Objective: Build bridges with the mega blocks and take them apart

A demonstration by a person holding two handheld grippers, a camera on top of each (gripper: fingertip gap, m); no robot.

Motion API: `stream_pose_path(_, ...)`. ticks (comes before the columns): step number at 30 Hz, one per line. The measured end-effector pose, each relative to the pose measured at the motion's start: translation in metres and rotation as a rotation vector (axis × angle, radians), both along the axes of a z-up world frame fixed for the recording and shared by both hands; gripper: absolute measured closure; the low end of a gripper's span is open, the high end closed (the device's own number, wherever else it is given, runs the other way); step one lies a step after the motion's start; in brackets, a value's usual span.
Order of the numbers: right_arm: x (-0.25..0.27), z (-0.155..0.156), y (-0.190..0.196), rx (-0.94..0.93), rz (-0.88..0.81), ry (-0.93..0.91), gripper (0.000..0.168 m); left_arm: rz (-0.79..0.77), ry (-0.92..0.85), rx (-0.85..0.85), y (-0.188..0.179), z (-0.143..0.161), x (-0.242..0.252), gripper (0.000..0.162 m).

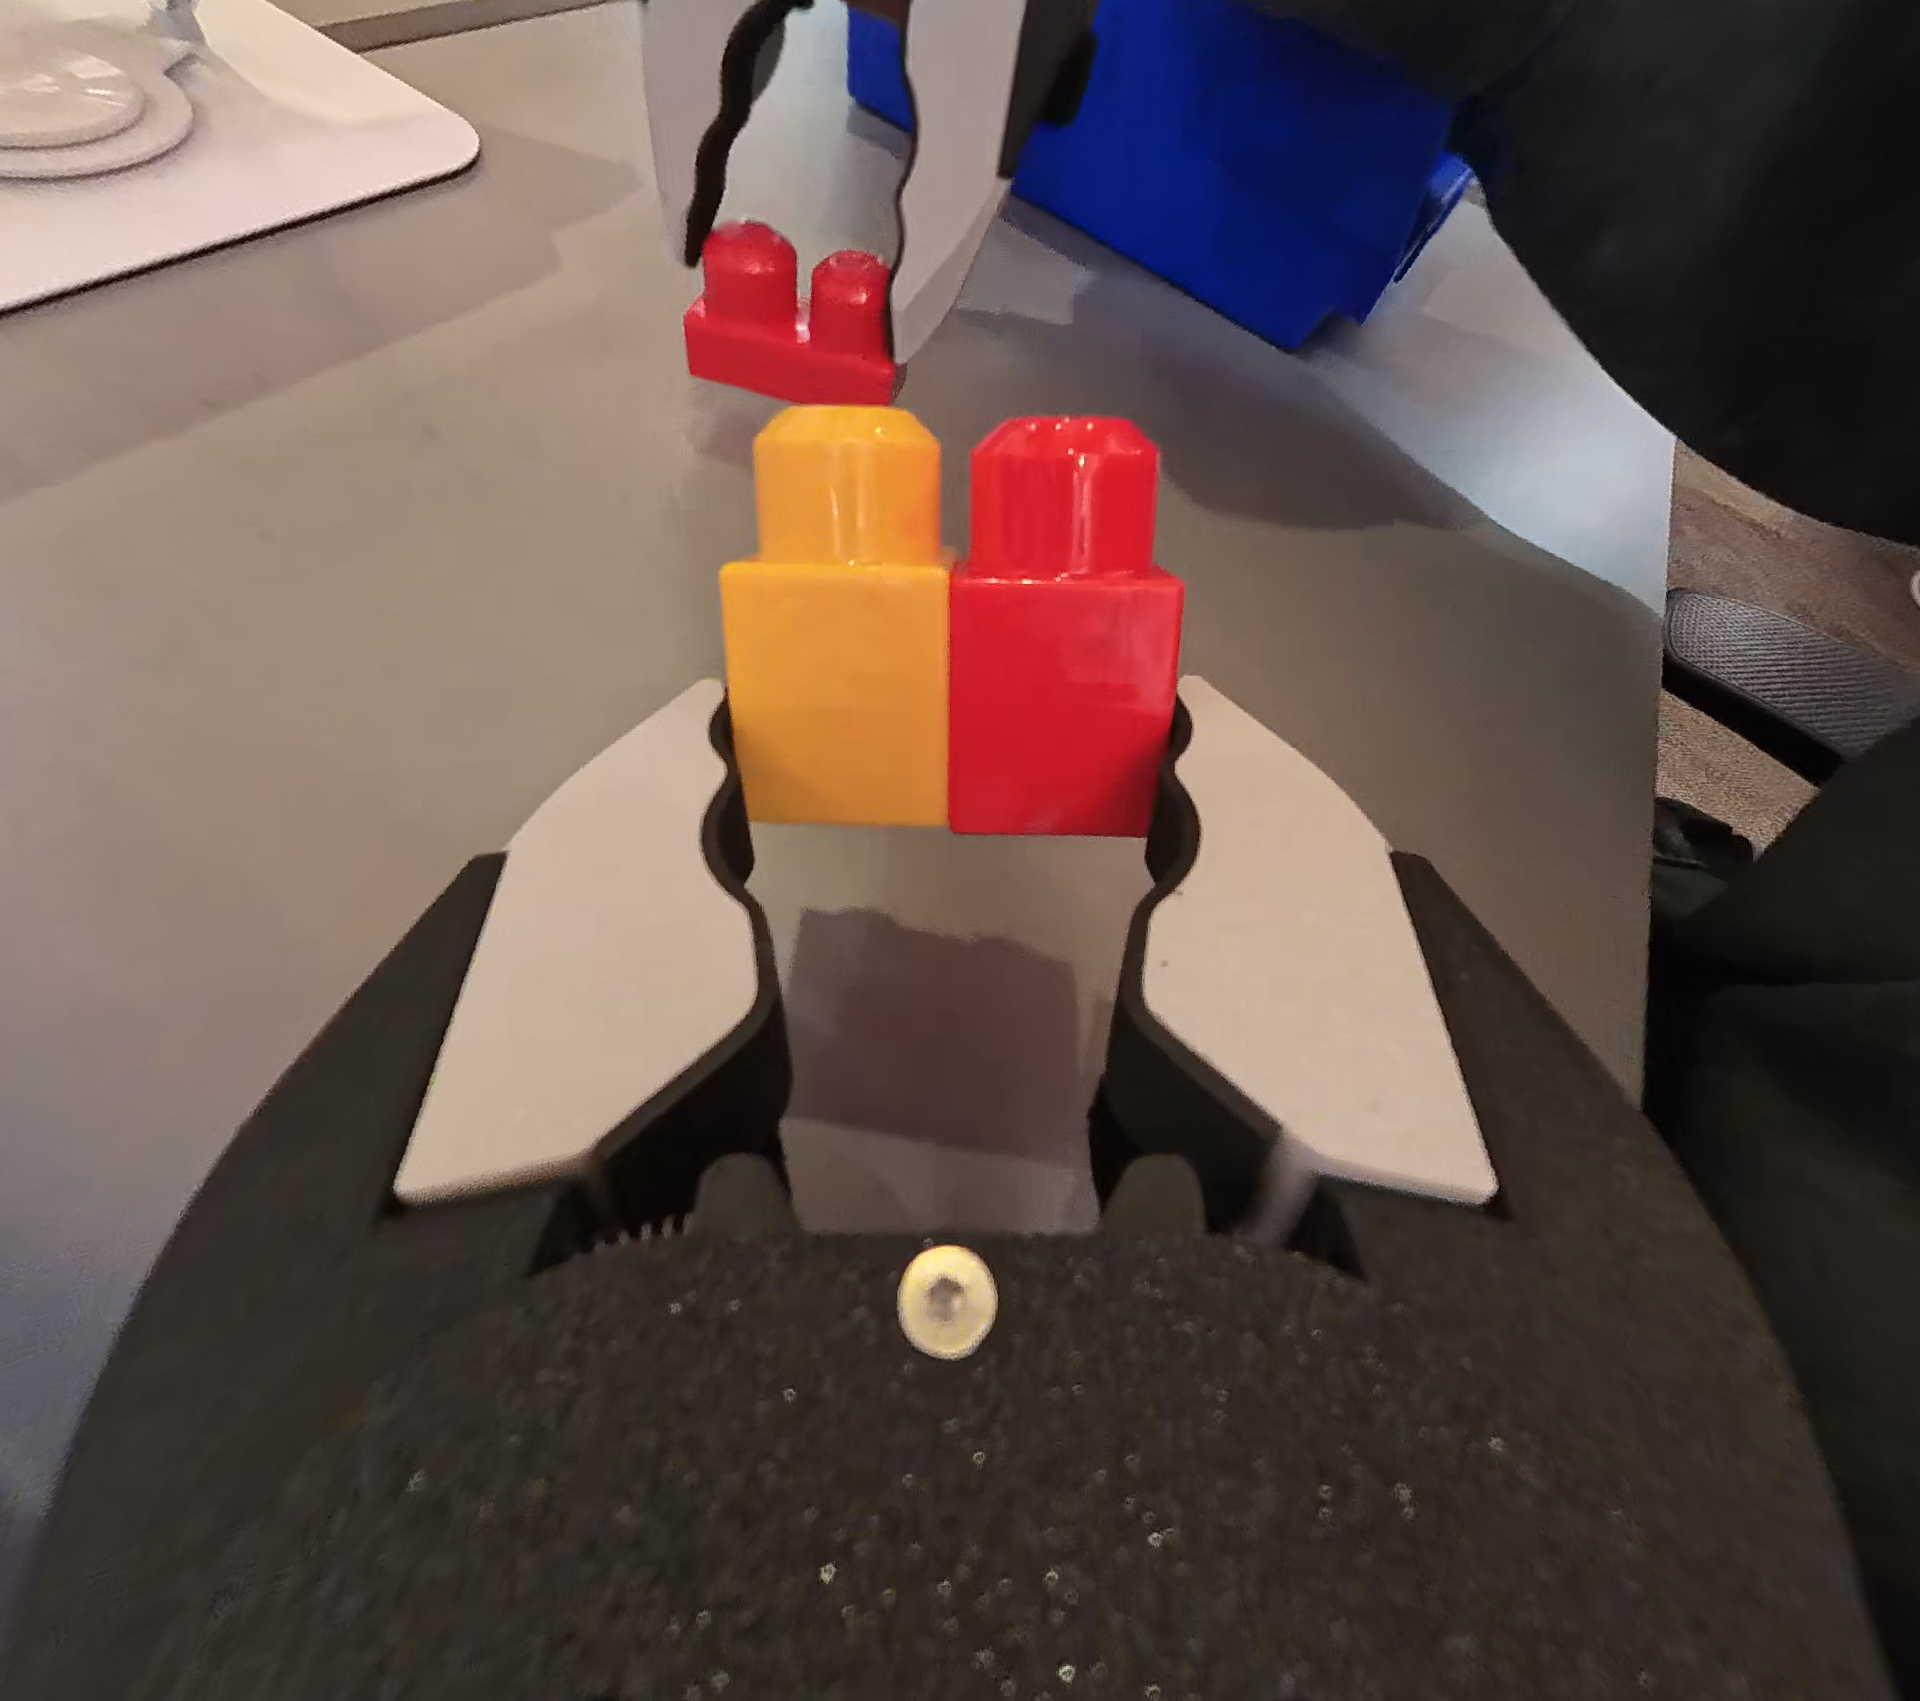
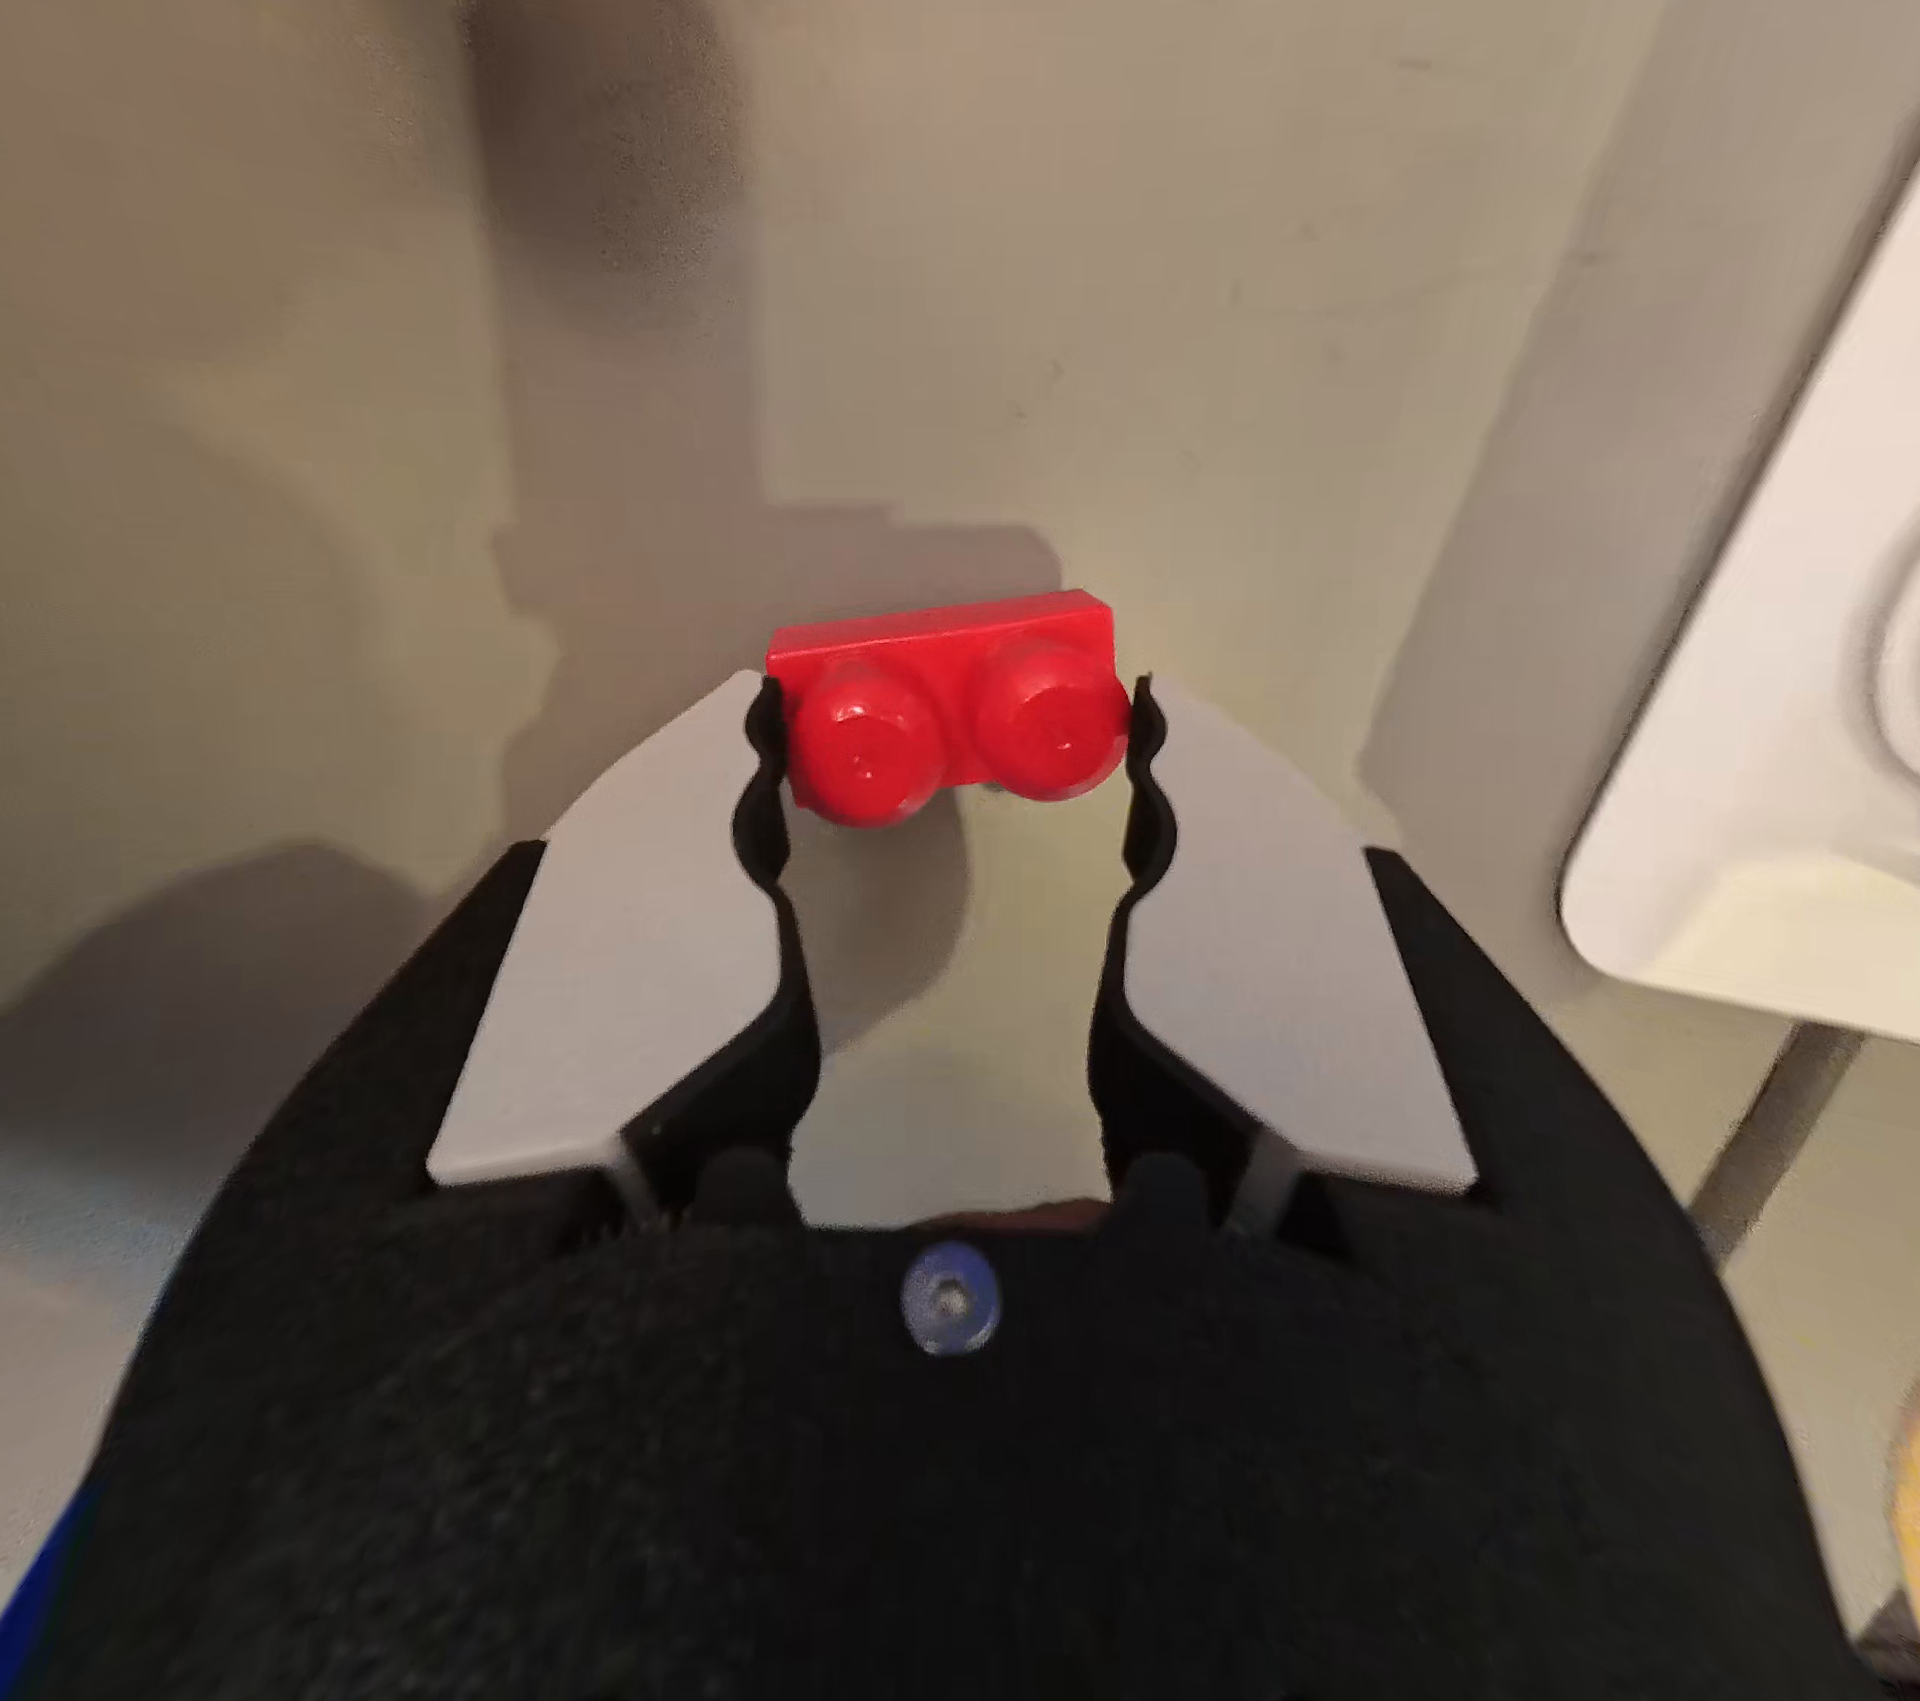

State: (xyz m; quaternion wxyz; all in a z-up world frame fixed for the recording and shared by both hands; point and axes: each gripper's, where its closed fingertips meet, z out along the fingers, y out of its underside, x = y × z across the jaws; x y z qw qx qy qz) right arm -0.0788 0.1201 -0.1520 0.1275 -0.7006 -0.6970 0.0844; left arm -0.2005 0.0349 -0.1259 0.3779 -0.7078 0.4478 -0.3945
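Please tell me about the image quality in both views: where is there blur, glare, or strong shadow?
Left wrist view: the orange block and tall red block are sharp, with glossy highlights; the frame edges bend from the wide lens. Right wrist view: the flat red block in the right claw is sharp, the table behind is smeared, with soft dark shadows.

The right gripper (image 2: 951, 721) clamps a flat red two-stud block (image 2: 948, 695) between its fingertips above the grey table (image 2: 1039, 197); a white base (image 2: 1714, 768) sits right.
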Motion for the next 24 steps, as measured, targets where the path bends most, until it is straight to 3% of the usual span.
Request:
stream_pose_path(9,0.001,0.151,-0.007,-0.054,-0.135,0.231,0.105,-0.125,-0.237,-0.033,0.046,0.043,0.071,0.088)
stream_pose_path(12,-0.004,0.185,-0.006,-0.097,-0.152,0.259,0.105,-0.200,-0.332,-0.032,0.059,0.067,0.098,0.088)
stream_pose_path(17,-0.005,0.203,0.000,-0.145,-0.210,0.289,0.105,-0.245,-0.415,0.019,0.070,0.101,0.118,0.088)
stream_pose_path(24,-0.008,0.199,-0.005,-0.135,-0.216,0.252,0.105,-0.256,-0.385,0.097,0.067,0.113,0.124,0.088)
